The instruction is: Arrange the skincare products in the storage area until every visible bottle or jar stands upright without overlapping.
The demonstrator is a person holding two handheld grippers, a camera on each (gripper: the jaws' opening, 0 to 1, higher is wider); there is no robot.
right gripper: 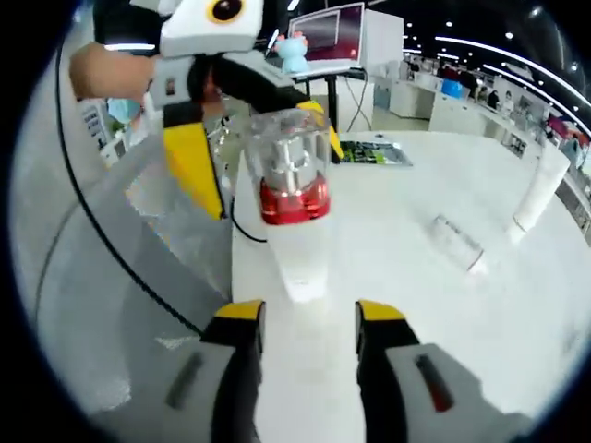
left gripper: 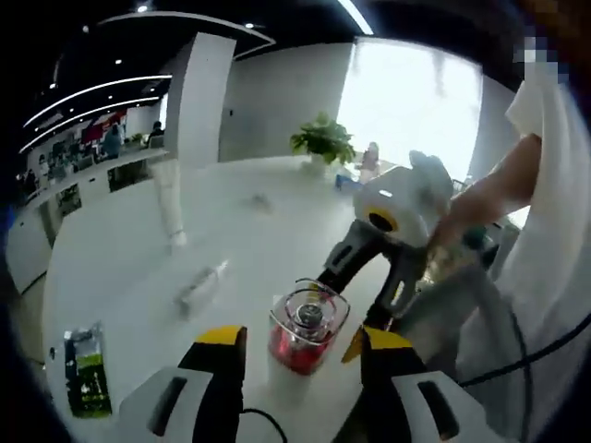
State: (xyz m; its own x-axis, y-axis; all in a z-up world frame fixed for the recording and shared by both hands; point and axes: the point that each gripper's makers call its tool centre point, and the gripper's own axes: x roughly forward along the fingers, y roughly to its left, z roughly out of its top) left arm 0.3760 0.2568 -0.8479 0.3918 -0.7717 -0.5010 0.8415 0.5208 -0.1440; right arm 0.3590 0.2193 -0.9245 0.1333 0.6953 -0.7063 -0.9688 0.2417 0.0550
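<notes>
**A:** On the white table [left gripper: 240, 240], near my left gripper [left gripper: 294, 343], stands the red bottle with the clear cap [left gripper: 307, 329]. It is upright, just ahead of the yellow tips. My jaws are spread apart with nothing between them.

**B:** Right gripper view agrees? I see the same bottle [right gripper: 293, 180] upright, farther out, well ahead of my right gripper [right gripper: 303, 318]. My jaws are parted too, gripping nothing.

**A:** Left gripper view catches your gripper [left gripper: 369, 268] coming in from the right, beyond the bottle, with a hand [left gripper: 443, 235] and a white sleeve [left gripper: 545, 138] behind it. I cannot tell from here if it touches the bottle.

**B:** My view has your gripper [right gripper: 199, 138] behind the bottle, its yellow jaws either side of it. Contact unclear.

**A:** Extra in mine: a clear tube [left gripper: 201, 286] lying flat to the left of the bottle, a white tube [left gripper: 169, 203] standing far left, a green packet [left gripper: 85, 369] near left, and a potted plant [left gripper: 323, 140] at the far edge.

**B:** Mine shows the tube [right gripper: 457, 242] lying to the right, the white tube [right gripper: 536, 189] upright far right, the green packet [right gripper: 374, 152] far behind the bottle, and a blue toy figure [right gripper: 294, 51] by a monitor [right gripper: 328, 32].
</notes>
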